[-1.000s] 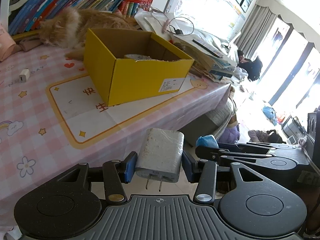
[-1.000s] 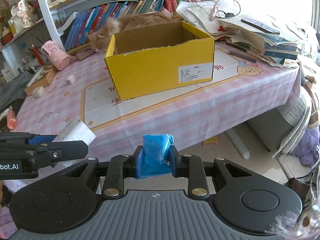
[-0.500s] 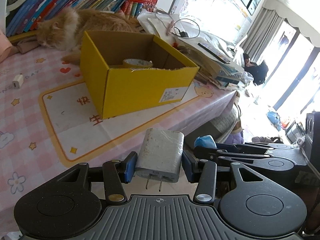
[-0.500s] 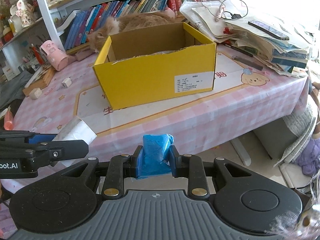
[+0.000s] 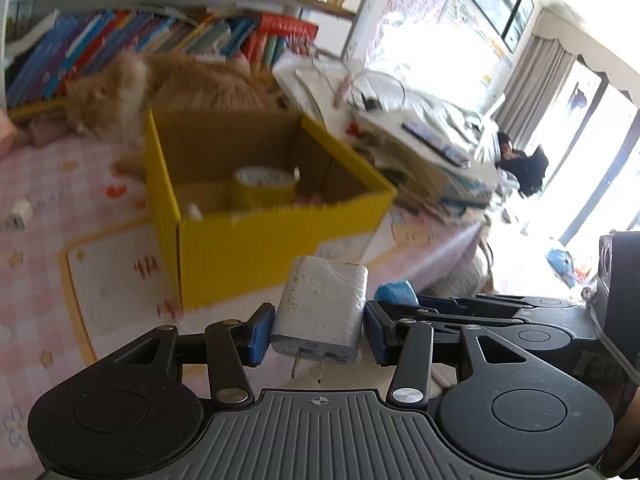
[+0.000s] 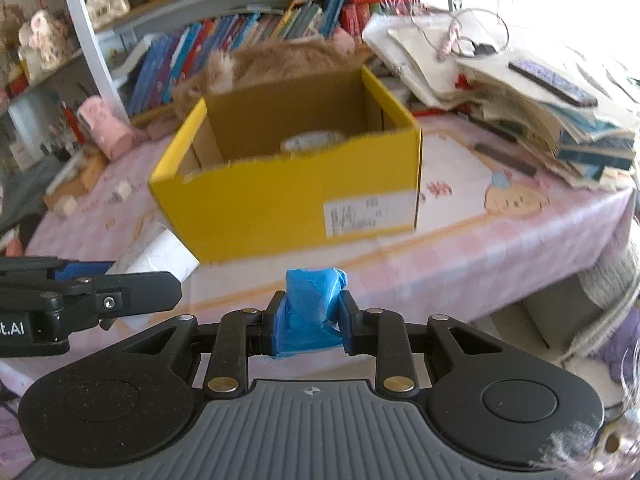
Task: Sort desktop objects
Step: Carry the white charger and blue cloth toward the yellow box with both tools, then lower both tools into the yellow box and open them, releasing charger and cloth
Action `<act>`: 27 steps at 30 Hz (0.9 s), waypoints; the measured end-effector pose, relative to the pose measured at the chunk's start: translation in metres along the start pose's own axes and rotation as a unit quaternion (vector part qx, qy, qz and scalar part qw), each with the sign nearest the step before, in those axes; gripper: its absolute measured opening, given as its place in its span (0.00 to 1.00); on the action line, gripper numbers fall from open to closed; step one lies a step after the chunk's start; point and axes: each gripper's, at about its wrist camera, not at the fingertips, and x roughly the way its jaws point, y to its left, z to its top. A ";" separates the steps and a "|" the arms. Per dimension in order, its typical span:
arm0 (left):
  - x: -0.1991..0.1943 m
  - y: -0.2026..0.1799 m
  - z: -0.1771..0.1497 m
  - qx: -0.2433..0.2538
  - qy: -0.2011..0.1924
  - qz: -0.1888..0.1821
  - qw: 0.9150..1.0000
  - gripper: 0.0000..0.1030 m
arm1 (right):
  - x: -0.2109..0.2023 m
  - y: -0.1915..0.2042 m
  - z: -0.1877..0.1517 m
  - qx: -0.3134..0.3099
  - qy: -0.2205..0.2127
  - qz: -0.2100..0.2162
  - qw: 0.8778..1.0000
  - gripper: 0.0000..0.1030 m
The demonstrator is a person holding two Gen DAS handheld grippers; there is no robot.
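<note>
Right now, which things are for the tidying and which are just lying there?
For the job: charger in left gripper, blue wad in right gripper, yellow box.
Just there: cat, books, paper pile.

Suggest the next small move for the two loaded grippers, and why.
Probably carry both on over the yellow box: the left gripper is shut on a charger, the right gripper on a blue wad, both short of its open top.

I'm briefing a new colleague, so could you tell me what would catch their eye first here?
The open yellow box mid-table, with a tape roll inside and an orange cat lying behind it. Nearer, the left gripper clamps a white charger, and the right gripper a blue wad.
</note>
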 end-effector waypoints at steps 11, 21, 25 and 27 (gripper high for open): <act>0.015 -0.014 0.059 0.029 -0.079 0.064 0.994 0.45 | 0.014 -0.023 0.079 -0.037 -0.078 0.041 0.995 0.24; 0.057 -0.007 0.088 0.039 -0.086 0.119 0.988 0.45 | 0.055 -0.036 0.121 -0.080 -0.083 0.058 0.992 0.24; 0.080 -0.002 0.095 0.046 -0.071 0.136 0.987 0.45 | 0.077 -0.037 0.131 -0.103 -0.070 0.065 0.990 0.24; 0.093 0.000 0.097 0.049 -0.058 0.145 0.987 0.45 | 0.090 -0.034 0.138 -0.122 -0.062 0.067 0.988 0.24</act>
